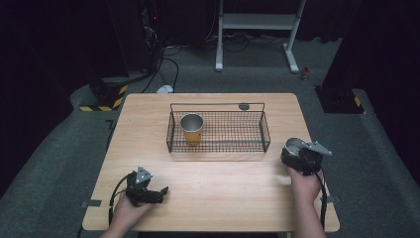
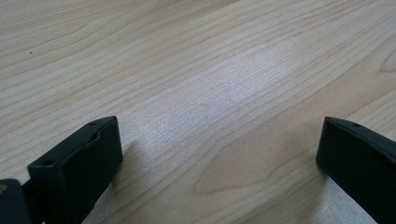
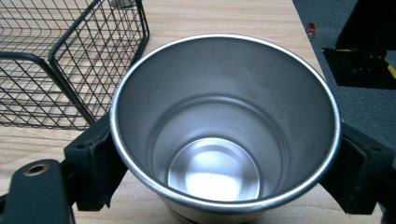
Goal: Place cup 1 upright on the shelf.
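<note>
A steel cup (image 3: 224,116) stands upright near the table's right edge, its shiny inside bare. My right gripper (image 3: 224,154) is shut on it, one black jaw pressed against each side; from above, the right gripper (image 1: 298,152) and steel cup (image 1: 293,145) sit just right of a black wire basket (image 1: 266,131). An orange cup with a steel rim (image 1: 191,130) stands upright in the basket's left part. My left gripper (image 1: 159,193) rests low at the front left of the table, and in its own view the left gripper (image 2: 219,140) is open over bare wood.
The wire basket (image 3: 70,60) lies to the steel cup's left, close by. A small dark disc (image 1: 243,106) lies on the wooden table (image 1: 223,183) behind the basket. Beyond the far edge stand a white frame (image 1: 255,22) and a yellow-black striped base (image 1: 104,101).
</note>
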`<state>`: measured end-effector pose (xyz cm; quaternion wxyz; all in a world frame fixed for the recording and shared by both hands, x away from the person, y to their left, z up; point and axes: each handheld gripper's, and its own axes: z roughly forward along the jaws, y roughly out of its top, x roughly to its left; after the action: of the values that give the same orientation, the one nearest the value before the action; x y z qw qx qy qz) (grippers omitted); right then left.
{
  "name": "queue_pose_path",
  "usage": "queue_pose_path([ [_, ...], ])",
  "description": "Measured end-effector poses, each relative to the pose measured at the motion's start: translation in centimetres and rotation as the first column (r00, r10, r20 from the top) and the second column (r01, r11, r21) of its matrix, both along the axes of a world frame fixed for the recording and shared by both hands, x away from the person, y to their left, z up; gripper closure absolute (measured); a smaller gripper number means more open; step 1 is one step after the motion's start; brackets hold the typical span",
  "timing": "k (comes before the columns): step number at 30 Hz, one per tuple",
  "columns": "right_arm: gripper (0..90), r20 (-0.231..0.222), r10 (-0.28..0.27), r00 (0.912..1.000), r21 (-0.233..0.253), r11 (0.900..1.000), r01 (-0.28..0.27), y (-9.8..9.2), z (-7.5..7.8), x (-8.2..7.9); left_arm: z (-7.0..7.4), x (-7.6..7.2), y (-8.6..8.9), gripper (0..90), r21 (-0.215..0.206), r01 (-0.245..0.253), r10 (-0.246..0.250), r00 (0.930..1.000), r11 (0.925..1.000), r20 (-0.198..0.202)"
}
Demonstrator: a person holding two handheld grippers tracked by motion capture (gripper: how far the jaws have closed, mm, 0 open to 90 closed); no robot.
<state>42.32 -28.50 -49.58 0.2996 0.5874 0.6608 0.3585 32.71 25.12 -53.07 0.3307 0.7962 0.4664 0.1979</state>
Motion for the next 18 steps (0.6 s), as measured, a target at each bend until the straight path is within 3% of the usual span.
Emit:
queue_pose_path([
  [12,18.3,0.018,0.014,0.9997,-0.019,1.0,-0.013,0.1,0.1,-0.6,0.0,0.0,0.0,0.8,0.0,0.0,0.0,1.0,1.0,0.001],
  [18,18.3,0.043,0.053,0.9977,-0.015,0.999,-0.053,1.0,0.3,-2.0,0.0,0.0,0.0,0.8,0.0,-0.002,0.002,1.0,1.0,-0.001],
])
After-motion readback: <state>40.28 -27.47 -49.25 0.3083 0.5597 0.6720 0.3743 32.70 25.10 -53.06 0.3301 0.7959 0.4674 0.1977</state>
